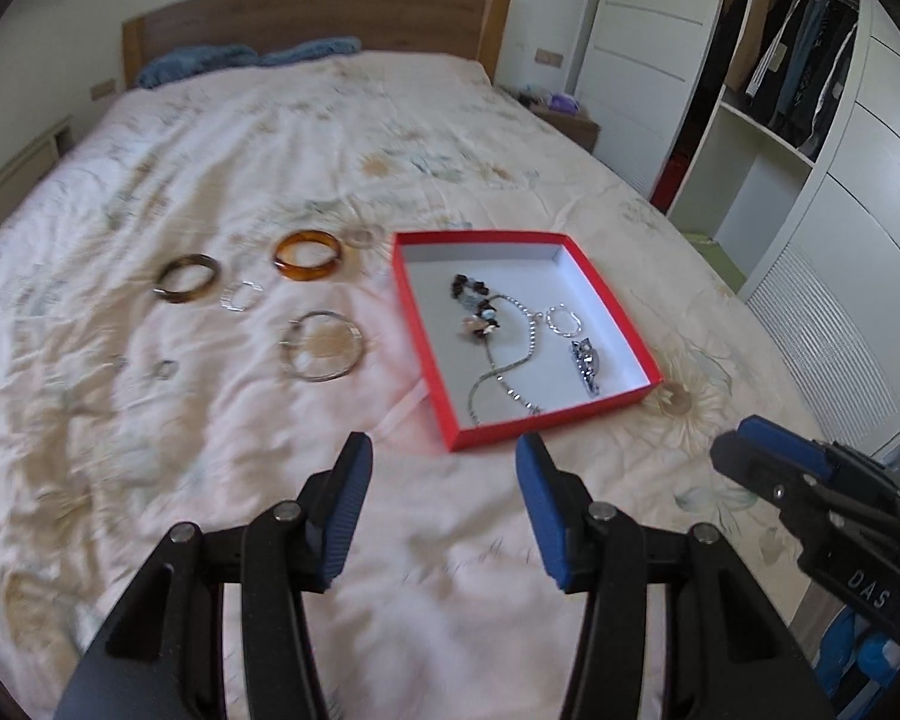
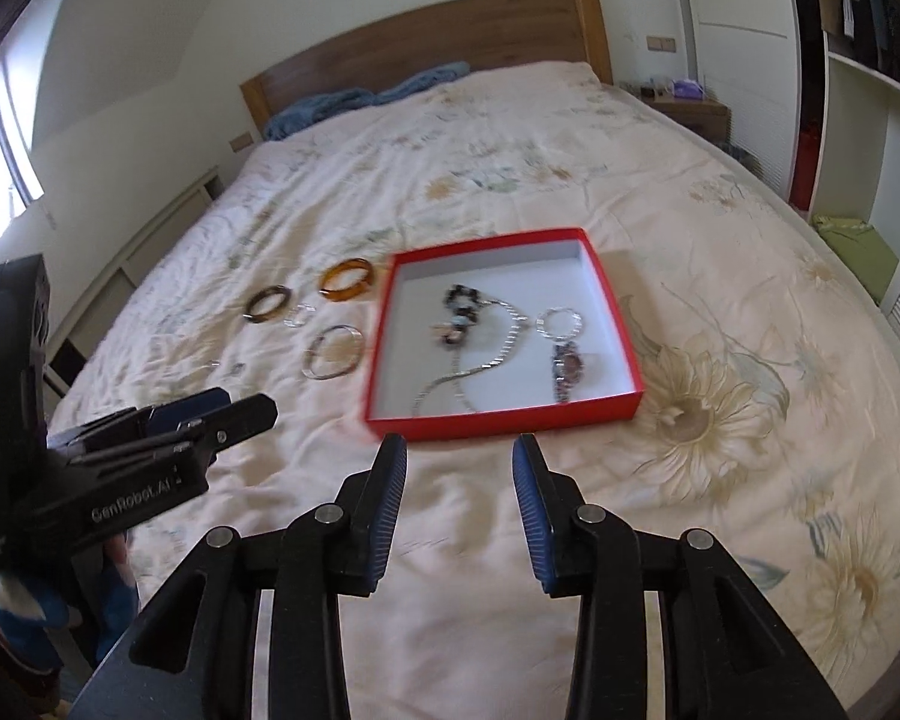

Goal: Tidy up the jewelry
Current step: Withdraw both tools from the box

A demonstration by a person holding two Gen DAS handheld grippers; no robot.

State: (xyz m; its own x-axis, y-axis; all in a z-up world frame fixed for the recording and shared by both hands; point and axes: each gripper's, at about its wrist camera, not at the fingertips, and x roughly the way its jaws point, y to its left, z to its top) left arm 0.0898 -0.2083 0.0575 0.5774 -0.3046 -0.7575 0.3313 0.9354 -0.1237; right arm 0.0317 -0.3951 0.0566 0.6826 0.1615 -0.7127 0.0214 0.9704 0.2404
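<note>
A red box (image 1: 450,402) (image 2: 498,425) with a white inside lies on the bed. In it are a silver chain (image 1: 498,369) (image 2: 486,360), a dark beaded piece (image 1: 477,306) (image 2: 459,312), a silver ring hoop (image 1: 563,319) (image 2: 559,320) and a watch (image 1: 585,367) (image 2: 567,372). Left of the box lie an amber bangle (image 1: 307,255) (image 2: 347,280), a dark brown bangle (image 1: 187,278) (image 2: 268,303), a thin metal bangle (image 1: 323,345) (image 2: 333,351) and small silver pieces (image 1: 240,295). My left gripper (image 1: 444,456) and my right gripper (image 2: 459,456) both hang open and empty above the bedspread, short of the box's near edge.
The flowered bedspread (image 1: 270,150) (image 2: 720,330) covers the whole bed, with a wooden headboard (image 1: 306,12) and blue pillows (image 1: 198,63) at the far end. An open wardrobe with shelves (image 1: 768,90) stands to the right. A bedside table (image 2: 687,105) sits by the headboard.
</note>
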